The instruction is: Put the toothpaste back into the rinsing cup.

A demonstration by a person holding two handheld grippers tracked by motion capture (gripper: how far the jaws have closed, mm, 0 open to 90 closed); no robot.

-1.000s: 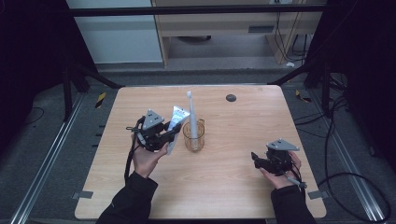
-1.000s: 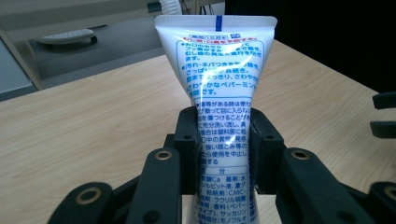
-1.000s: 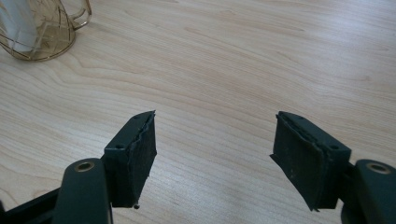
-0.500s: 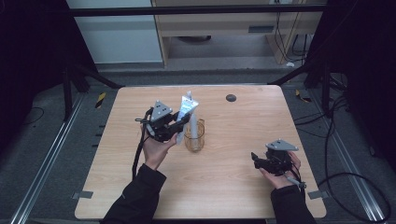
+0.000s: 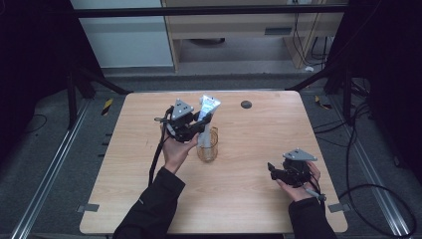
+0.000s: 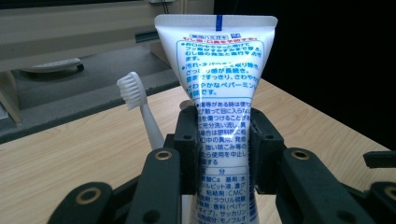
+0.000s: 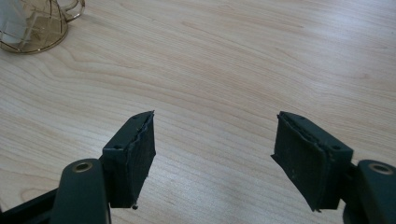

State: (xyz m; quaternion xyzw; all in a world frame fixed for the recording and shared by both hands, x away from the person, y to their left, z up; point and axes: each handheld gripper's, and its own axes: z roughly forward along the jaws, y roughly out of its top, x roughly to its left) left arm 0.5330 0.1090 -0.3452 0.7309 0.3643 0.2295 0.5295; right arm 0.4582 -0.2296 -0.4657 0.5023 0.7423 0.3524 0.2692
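Left tool clenched on the toothpaste tube, above the wire cup. Right tool released, empty, low over the surface.

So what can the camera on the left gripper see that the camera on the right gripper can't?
The left gripper view alone shows the toothpaste tube, pinched between the left gripper's fingers, with its blue print readable, and the white toothbrush standing just behind it. The right gripper view alone shows the right gripper's fingers spread wide with nothing between them, and the gold wire cup off in a corner. Both show the light wooden table.
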